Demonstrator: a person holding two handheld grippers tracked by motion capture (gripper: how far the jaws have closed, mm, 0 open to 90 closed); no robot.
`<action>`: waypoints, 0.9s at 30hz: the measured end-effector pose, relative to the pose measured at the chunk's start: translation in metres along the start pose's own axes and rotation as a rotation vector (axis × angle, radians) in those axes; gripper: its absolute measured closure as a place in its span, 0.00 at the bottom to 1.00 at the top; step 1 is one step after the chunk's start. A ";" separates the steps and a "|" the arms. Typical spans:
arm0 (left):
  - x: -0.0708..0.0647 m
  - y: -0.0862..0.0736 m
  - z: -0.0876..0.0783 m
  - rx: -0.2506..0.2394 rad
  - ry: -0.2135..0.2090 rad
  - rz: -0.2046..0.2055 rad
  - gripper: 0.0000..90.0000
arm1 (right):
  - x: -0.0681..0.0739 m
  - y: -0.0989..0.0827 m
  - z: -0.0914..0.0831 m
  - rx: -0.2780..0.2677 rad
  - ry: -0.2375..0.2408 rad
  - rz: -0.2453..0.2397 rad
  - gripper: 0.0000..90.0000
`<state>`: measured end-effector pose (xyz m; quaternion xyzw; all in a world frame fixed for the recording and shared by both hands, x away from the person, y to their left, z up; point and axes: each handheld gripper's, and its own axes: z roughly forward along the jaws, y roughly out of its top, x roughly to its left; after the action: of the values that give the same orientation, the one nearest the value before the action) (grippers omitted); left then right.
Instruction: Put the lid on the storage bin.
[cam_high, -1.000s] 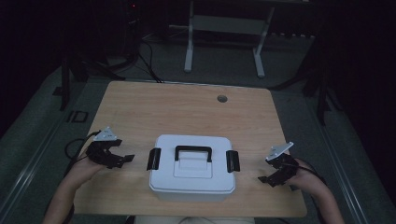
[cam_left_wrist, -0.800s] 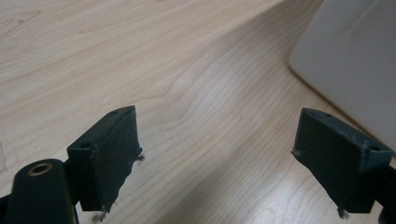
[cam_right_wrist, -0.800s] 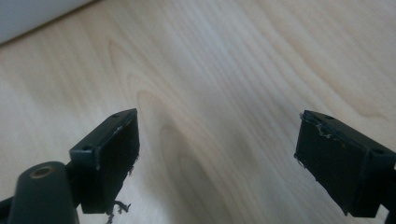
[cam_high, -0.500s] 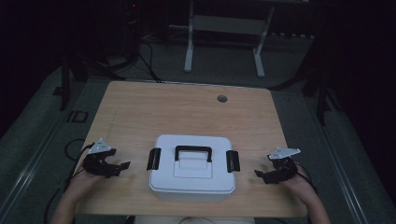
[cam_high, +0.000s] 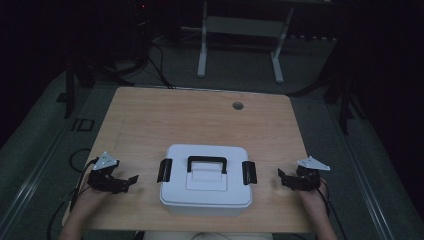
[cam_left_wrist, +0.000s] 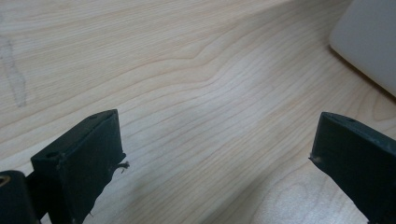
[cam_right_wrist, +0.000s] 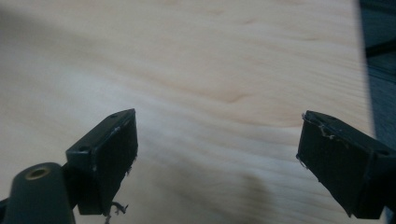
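At the near edge of the table (cam_high: 150, 120), both hands are low on the wood, one to each side of the box (cam_high: 205, 181). The left gripper (cam_high: 131, 180) sits by the near-left corner, its jaws aimed across at the box and standing wide with nothing between them (they have just been opening further). In the left gripper view its two black pads (cam_left_wrist: 79, 154) frame bare wood grain, and a rounded corner of the box (cam_left_wrist: 369, 42) shows at the upper right, near but apart from the gripper. Over on the other side, the right gripper (cam_high: 283, 179) mirrors it: low over the table, pointing in at the box's right end, its jaws spread wide and holding nothing, and these too have just been easing open. The right gripper view has its pads (cam_right_wrist: 109, 158) well apart over plain wood, with the table's edge and dark floor (cam_right_wrist: 380, 46) at the far right. Between the two grippers, the white box sits square to the near edge, lid on, with a black handle (cam_high: 207, 164) lying flat on top and a black latch at each end: left latch (cam_high: 164, 170), right latch (cam_high: 249, 172). Neither gripper touches it. Further out, the tabletop runs bare to a small round hole (cam_high: 238, 105) near the far edge, and beyond that a white frame (cam_high: 240, 35) stands on the dark floor.
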<state>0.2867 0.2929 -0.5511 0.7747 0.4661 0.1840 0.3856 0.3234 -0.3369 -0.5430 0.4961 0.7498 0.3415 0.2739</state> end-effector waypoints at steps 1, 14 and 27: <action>0.001 -0.001 0.000 -0.010 0.001 -0.007 0.02 | -0.002 0.000 -0.001 -0.025 -0.042 0.041 0.13; 0.006 -0.008 -0.005 -0.105 0.260 -0.074 0.02 | -0.006 -0.002 -0.006 -0.137 -0.171 0.155 0.13; 0.004 -0.016 -0.020 -0.294 0.333 -0.098 0.02 | -0.004 -0.008 -0.010 -0.202 -0.220 0.180 0.13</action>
<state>0.2666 0.3091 -0.5505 0.6457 0.5285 0.3562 0.4205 0.3127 -0.3454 -0.5431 0.5656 0.6298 0.3819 0.3710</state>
